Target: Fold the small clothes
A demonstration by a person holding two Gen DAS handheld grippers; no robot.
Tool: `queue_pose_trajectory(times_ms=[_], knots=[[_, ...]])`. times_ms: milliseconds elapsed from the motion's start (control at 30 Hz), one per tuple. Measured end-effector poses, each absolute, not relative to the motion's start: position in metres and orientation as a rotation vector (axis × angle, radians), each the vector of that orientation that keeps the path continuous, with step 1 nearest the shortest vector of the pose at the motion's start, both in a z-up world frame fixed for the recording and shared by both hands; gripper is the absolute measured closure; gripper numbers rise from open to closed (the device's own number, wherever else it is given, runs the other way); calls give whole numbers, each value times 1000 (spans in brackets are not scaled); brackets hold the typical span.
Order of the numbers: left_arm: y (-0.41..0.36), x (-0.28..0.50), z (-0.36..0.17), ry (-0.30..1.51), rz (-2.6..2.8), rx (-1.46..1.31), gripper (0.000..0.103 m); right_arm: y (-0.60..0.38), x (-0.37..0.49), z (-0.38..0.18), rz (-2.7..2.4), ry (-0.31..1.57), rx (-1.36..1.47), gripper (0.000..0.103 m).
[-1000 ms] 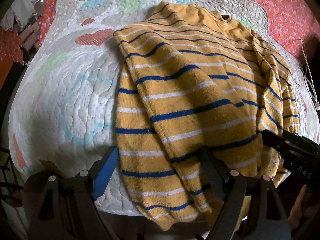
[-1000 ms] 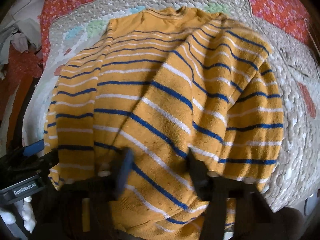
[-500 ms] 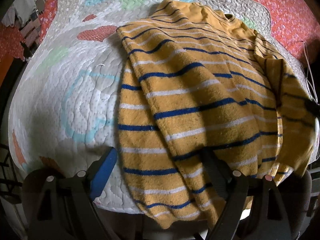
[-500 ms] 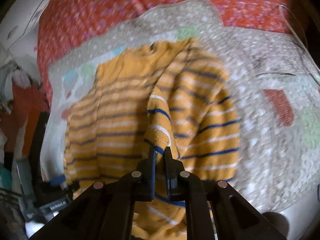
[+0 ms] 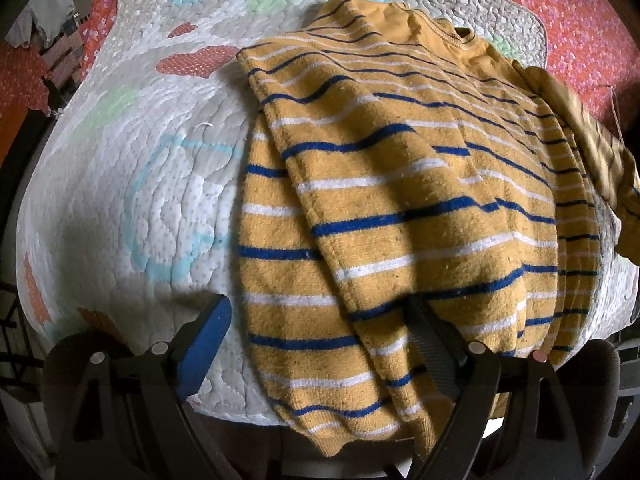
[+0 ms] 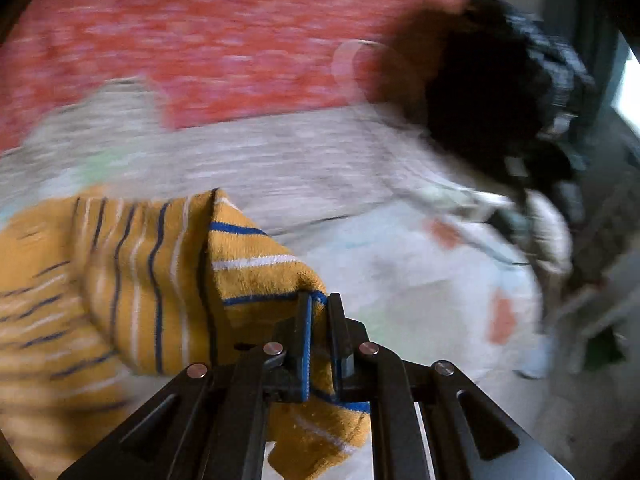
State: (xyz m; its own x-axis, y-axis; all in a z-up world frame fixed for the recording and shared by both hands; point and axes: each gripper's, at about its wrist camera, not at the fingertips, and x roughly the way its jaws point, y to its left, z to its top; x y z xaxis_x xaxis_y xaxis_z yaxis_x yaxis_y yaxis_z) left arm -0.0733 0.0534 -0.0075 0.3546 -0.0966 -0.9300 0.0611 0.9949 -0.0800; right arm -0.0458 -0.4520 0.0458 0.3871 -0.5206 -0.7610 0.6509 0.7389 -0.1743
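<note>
A small yellow sweater [image 5: 400, 208] with blue and white stripes lies on a white quilted mat [image 5: 132, 184], its left sleeve folded across the body. My left gripper [image 5: 316, 312] hangs open over the sweater's lower hem, one finger on the mat side and the other over the knit. In the right wrist view my right gripper [image 6: 319, 308] is shut on the sweater's right sleeve [image 6: 256, 264], which is lifted off the mat and stretched out to the right. That sleeve [image 5: 600, 160] shows blurred at the right edge of the left wrist view.
The quilted mat [image 6: 400, 280] lies on a red flowered bedspread [image 5: 580, 12]. A dark bundle [image 6: 500, 92] sits at the far right of the bed, with a thin white cable [image 5: 614, 112] near it. Clutter and hanging cloth fill the room's left side.
My right gripper closed on the right sleeve and swung it up and out to the right, off the sweater's body. The left gripper stayed in place.
</note>
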Motion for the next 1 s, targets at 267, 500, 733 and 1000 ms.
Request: queue_pose_trajectory(times_ms=[267,500,733,1000], knots=[[72,-74,9,1176,-101,-110,15,-445,-47,64,-720,896,298,54],[121,-75,39,1091,-14,-244,15,-227,-40,41,199,1035,370,54],[161,-89,47,1054,10,-300,15,-111,-49,6,348,1176,160,56],[213,-96,49,1009,37,-437,15,-79,-57,57,404,1116,118,97]])
